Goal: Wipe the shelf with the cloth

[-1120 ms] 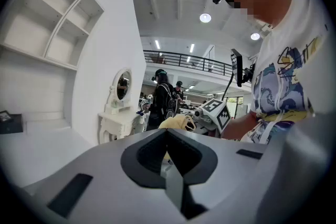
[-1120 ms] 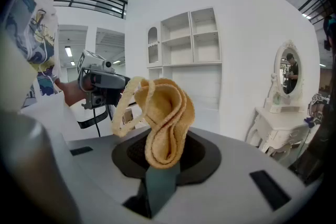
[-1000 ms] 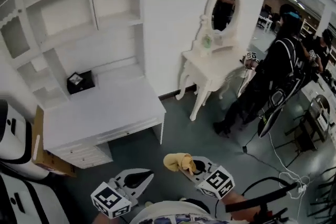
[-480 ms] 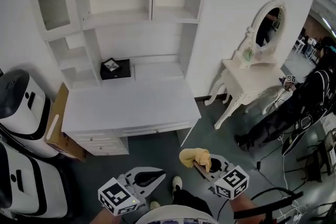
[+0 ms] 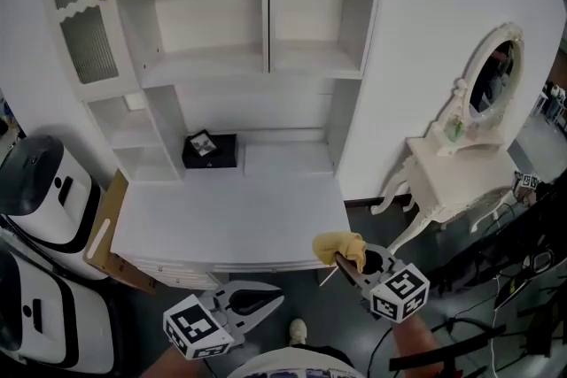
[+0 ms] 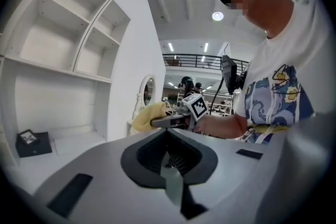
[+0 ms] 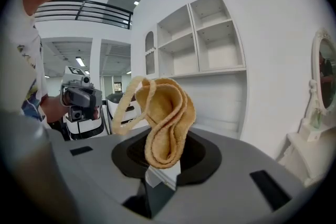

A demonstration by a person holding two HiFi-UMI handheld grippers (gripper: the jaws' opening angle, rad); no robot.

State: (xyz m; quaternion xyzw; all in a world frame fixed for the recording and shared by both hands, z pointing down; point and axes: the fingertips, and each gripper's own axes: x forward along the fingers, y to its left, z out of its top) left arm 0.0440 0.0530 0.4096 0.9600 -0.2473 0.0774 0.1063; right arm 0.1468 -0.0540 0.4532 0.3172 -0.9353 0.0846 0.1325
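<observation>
The white shelf unit (image 5: 266, 57) with its desk top (image 5: 230, 217) fills the middle of the head view. My right gripper (image 5: 347, 263) is shut on a crumpled yellow cloth (image 5: 339, 245), held in the air just off the desk's front right corner. In the right gripper view the cloth (image 7: 165, 118) bunches up out of the jaws, with the shelves (image 7: 202, 39) beyond. My left gripper (image 5: 270, 303) hangs lower, below the desk's front edge, with its jaws together and nothing in them. The left gripper view shows the cloth (image 6: 148, 115) held by the right gripper (image 6: 160, 122).
A small black box (image 5: 210, 150) sits at the back of the desk. A white vanity table (image 5: 456, 186) with an oval mirror (image 5: 492, 80) stands to the right. Two white machines (image 5: 35, 190) and a cardboard sheet (image 5: 104, 230) are at the left.
The head view has swung towards the shelf unit, which is now centred and nearer. Both grippers have come closer to the desk's front edge, the cloth still held. The person in black has left view.
</observation>
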